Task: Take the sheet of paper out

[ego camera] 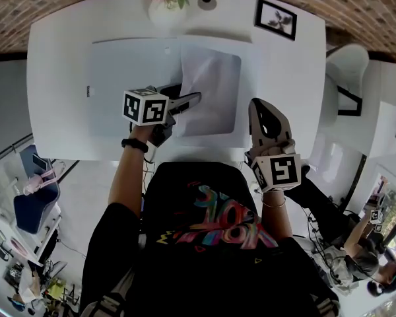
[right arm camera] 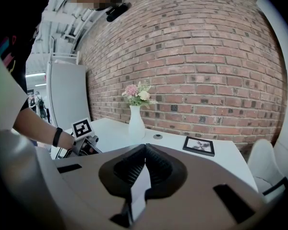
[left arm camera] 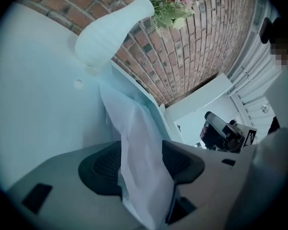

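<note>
White table (ego camera: 53,58) below a brick wall (ego camera: 356,5) bearing a flat grey folder (ego camera: 119,78); the sheet of paper (ego camera: 214,91), at its 3 o'clock end, is pinched between the left gripper (ego camera: 195,98) jaws for withdrawal; right gripper (ego camera: 259,105), jaws together, apparently empty, idles at 5 o'clock

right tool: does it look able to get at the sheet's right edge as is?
Probably yes: the right tool hovers right of the sheet of paper, nothing between, and the left tool grips only its near-left part. The right jaws are shut, so open first.
</note>
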`<state>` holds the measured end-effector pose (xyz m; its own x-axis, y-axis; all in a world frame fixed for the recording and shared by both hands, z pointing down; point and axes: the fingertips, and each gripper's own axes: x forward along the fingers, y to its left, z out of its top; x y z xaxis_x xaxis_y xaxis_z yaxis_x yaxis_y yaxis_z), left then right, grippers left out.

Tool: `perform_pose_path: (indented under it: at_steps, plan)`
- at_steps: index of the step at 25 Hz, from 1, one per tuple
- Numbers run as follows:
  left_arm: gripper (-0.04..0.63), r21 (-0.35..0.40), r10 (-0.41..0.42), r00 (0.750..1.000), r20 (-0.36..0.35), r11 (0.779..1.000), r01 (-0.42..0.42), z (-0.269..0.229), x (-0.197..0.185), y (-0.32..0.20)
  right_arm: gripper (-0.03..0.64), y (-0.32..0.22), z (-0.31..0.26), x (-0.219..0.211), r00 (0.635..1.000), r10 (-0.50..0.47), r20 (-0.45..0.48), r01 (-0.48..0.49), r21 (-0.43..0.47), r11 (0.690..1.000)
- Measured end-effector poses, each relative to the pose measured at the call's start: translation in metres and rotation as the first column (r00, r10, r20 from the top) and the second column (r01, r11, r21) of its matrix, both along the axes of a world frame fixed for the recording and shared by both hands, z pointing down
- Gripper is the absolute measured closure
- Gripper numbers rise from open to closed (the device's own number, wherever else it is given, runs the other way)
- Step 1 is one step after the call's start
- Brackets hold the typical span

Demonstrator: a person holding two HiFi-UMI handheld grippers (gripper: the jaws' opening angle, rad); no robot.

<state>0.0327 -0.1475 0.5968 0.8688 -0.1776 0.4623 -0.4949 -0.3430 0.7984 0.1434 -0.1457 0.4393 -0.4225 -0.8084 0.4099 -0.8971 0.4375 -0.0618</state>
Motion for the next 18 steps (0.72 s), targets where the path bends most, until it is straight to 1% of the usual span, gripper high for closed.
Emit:
perform_pose_path:
  at_steps: [2, 7, 9, 10, 11, 13, 15, 18]
  plan:
    - [0.339, -0.026, 0.026, 0.999, -0.034, 0.999, -0.027, -0.001, 0.003, 0.004, 0.595, -0.001, 0.000, -0.001, 1.000, -0.004, 0.002, 0.004, 0.001, 1.000]
    - [0.340, -0.065, 0.095, 0.992, -0.078, 0.993, -0.101, -0.002, 0.011, 0.015, 0.595, -0.001, 0.007, -0.001, 1.000, -0.022, -0.020, 0.021, -0.036, 0.999]
    - [0.341, -0.078, 0.104, 0.990, -0.096, 0.991, -0.112, -0.003, 0.013, 0.019, 0.595, -0.005, 0.004, -0.003, 1.000, -0.017, -0.003, 0.017, -0.017, 1.000]
    - [0.341, -0.080, 0.105, 0.989, -0.105, 0.990, -0.114, -0.004, 0.015, 0.019, 0.595, -0.006, 0.004, -0.003, 1.000, -0.018, -0.005, 0.018, -0.020, 1.000]
    - [0.341, -0.078, 0.106, 0.988, -0.112, 0.990, -0.115, -0.005, 0.017, 0.020, 0.595, -0.003, 0.008, -0.002, 0.999, -0.026, -0.021, 0.025, -0.040, 0.999]
    - [0.367, -0.061, 0.100, 0.989, -0.113, 0.992, -0.107, -0.006, 0.020, 0.020, 0.595, 0.002, 0.016, -0.001, 0.998, -0.044, -0.055, 0.039, -0.087, 0.995]
    - [0.428, -0.038, 0.081, 0.992, -0.101, 0.996, -0.086, -0.005, 0.020, 0.019, 0.595, 0.001, 0.014, -0.003, 0.998, -0.038, -0.044, 0.035, -0.076, 0.997]
    - [0.489, -0.023, 0.048, 0.995, -0.085, 0.999, -0.050, -0.002, 0.021, 0.015, 0.595, -0.004, 0.009, -0.004, 0.999, -0.030, -0.023, 0.028, -0.046, 0.999]
